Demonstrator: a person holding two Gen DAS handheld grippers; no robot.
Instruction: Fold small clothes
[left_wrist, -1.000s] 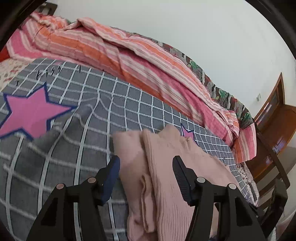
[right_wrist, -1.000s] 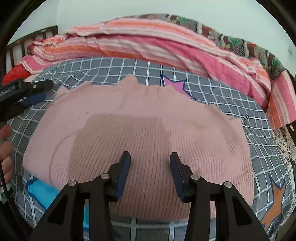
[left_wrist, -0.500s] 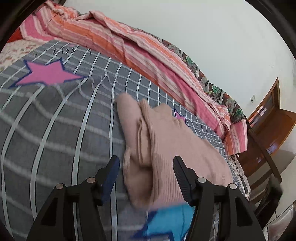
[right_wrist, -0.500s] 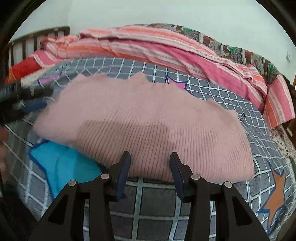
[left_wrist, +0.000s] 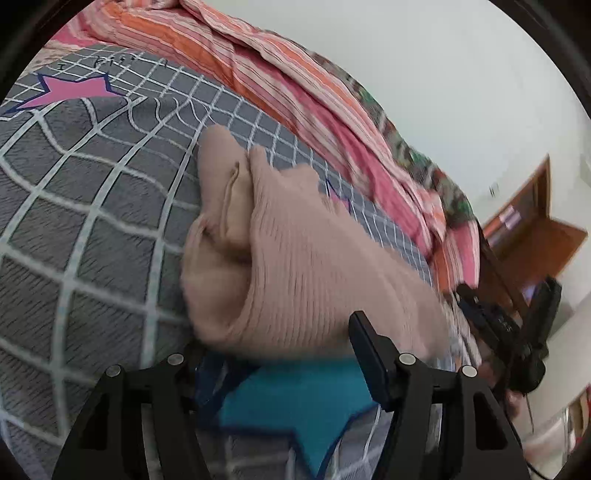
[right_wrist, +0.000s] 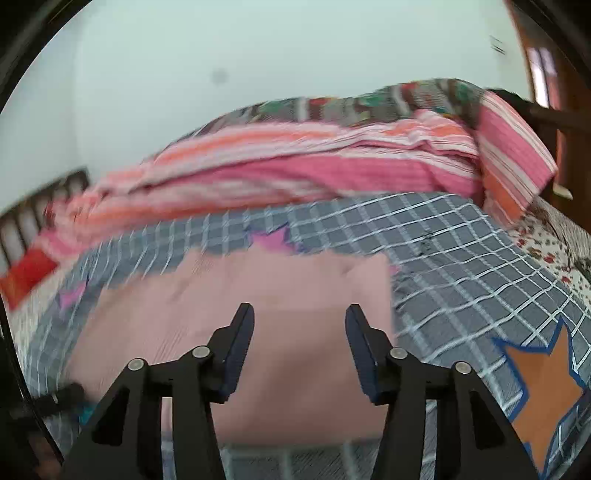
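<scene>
Pink sweater (left_wrist: 306, 273) folded on the grey checked blanket (left_wrist: 92, 206), near edge over a blue star, left gripper (left_wrist: 280, 354) open at that edge, nothing pinched, right view blurred, sweater (right_wrist: 280, 295) beyond the right gripper (right_wrist: 299, 332), jaws just widening, empty, striped quilt (right_wrist: 295, 166) far behind.

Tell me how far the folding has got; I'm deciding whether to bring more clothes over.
Done: the pink knit top lies folded over itself on the grey checked bedspread.
In hand: nothing. The left gripper and right gripper are open; the right's fingers have just been opening, nothing pinched.
Left: possibly one more fold; no other clothes are visible.
</scene>
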